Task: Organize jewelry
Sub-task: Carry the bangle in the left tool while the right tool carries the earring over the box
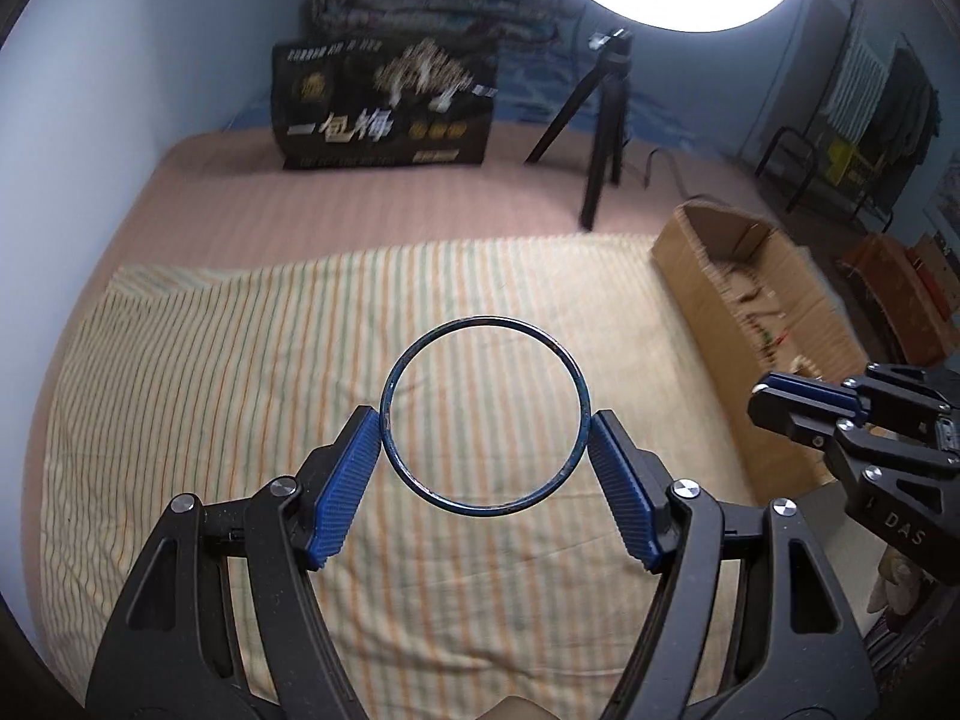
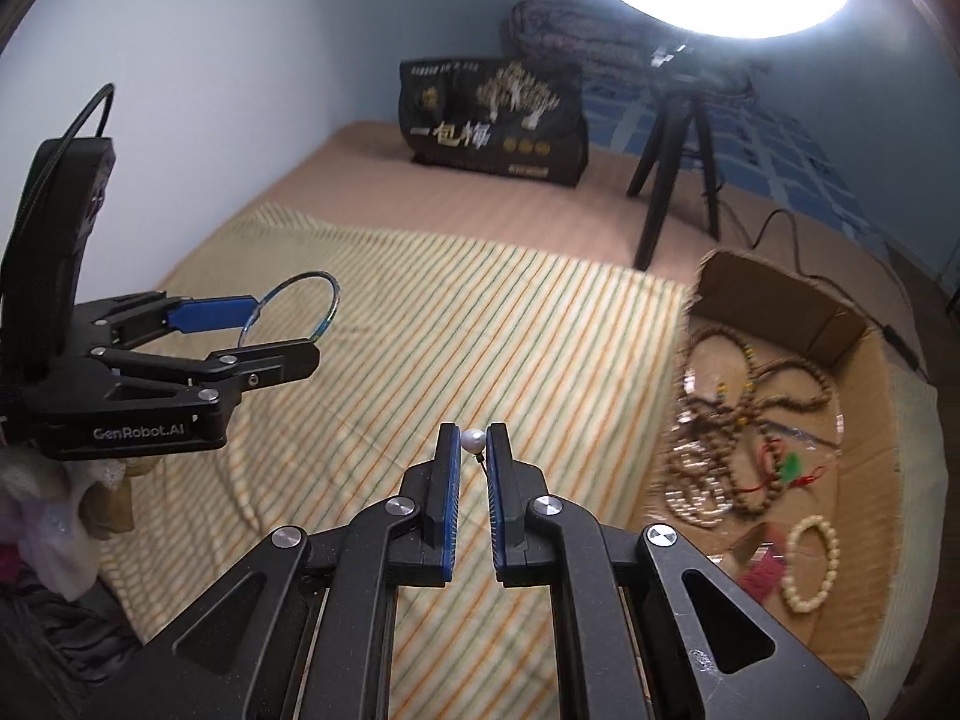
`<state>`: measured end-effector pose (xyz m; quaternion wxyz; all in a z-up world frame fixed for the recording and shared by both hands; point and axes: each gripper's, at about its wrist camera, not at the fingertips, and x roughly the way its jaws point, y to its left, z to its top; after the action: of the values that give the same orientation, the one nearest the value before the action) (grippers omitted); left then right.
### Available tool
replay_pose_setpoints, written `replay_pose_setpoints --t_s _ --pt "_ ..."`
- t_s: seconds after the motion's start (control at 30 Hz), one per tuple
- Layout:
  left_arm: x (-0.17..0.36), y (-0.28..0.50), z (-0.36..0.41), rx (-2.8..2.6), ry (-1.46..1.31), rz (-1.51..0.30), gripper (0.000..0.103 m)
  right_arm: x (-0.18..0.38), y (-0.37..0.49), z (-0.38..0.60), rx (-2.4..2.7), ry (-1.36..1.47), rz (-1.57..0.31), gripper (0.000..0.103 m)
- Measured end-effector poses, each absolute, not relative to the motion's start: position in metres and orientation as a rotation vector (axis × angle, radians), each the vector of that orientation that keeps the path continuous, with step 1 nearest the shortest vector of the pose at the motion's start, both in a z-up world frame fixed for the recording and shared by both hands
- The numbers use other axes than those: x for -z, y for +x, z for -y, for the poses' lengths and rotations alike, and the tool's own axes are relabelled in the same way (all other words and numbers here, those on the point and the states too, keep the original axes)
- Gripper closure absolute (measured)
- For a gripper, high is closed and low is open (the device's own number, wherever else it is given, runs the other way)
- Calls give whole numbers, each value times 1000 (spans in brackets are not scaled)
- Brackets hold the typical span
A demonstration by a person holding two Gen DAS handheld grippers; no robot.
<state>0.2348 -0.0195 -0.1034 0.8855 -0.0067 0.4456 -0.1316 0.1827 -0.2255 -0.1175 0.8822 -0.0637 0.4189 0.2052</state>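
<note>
Left tongs (image 1: 483,444) around bangle (image 1: 485,417)

"GenRobot.AI" printed white on the left claw (image 2: 282,324) body, "DAS" on the right claw (image 1: 774,405) body, large "一包梅" across the black bag (image 2: 492,126) behind the striped cloth (image 2: 450,324).

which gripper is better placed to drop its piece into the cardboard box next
Right, probably. The right gripper, shut on a white bead, is nearer the cardboard box; the left gripper holds the bangle farther away.
</note>
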Motion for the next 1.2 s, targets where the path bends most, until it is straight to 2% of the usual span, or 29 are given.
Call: replay_pose_setpoints --t_s 0.5,1.2 --pt "53 213 101 415 -23 -811 30 68 185 304 -322 -82 -807 96" --pt "70 230 188 517 10 -841 30 74 225 388 -177 24 -846 96"
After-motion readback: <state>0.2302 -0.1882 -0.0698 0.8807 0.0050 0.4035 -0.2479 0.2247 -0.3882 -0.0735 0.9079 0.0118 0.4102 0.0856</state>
